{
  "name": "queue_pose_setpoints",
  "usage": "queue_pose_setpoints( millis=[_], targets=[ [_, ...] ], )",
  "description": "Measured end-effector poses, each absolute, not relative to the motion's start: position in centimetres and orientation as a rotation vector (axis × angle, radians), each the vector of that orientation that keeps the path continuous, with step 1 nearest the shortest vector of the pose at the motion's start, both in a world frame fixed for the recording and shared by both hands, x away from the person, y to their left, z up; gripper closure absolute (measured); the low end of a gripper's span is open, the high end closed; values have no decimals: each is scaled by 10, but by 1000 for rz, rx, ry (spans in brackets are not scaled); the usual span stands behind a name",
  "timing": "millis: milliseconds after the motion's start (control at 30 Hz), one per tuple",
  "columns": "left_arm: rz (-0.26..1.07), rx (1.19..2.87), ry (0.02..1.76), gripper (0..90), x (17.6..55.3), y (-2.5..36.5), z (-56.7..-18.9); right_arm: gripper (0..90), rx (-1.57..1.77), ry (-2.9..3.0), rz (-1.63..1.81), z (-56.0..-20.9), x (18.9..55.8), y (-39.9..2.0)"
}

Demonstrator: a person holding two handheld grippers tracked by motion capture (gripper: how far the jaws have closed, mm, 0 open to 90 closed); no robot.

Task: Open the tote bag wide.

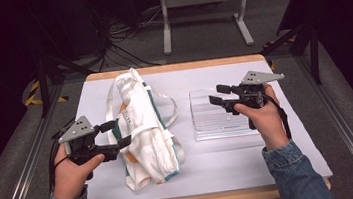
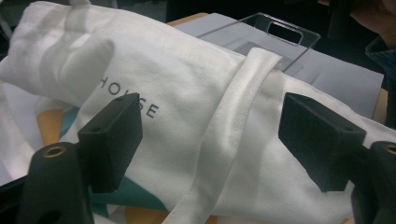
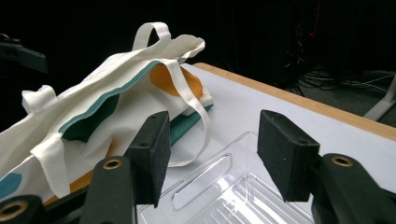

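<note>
Honestly, you've barely started. The tote bag lies loosely rolled mid-bench, slightly toward the left edge, nothing gripped yet. Your left tool sits released right at its side, strap between the jaws; your right tool hangs released over the clear tray.

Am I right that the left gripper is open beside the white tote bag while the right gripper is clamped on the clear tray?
Not quite: the right gripper is open above the clear tray, holding nothing, as the right gripper view shows. The rest stands.
</note>
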State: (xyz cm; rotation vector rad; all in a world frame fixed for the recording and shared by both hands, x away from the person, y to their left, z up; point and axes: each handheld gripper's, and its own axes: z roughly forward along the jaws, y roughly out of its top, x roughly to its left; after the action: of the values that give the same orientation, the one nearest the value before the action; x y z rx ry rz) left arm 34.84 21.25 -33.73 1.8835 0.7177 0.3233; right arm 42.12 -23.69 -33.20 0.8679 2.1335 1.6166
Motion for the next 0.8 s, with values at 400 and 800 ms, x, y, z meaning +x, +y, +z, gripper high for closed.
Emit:
queue_pose_setpoints(
  millis=[400, 800],
  targets=[
    [299, 1926, 664, 311, 355, 187, -351, 403, 866, 2175, 1615, -335, 419, -229],
    [258, 1990, 639, 750, 353, 189, -353, 384, 825, 2249, 1617, -338, 417, -217]
  ],
)
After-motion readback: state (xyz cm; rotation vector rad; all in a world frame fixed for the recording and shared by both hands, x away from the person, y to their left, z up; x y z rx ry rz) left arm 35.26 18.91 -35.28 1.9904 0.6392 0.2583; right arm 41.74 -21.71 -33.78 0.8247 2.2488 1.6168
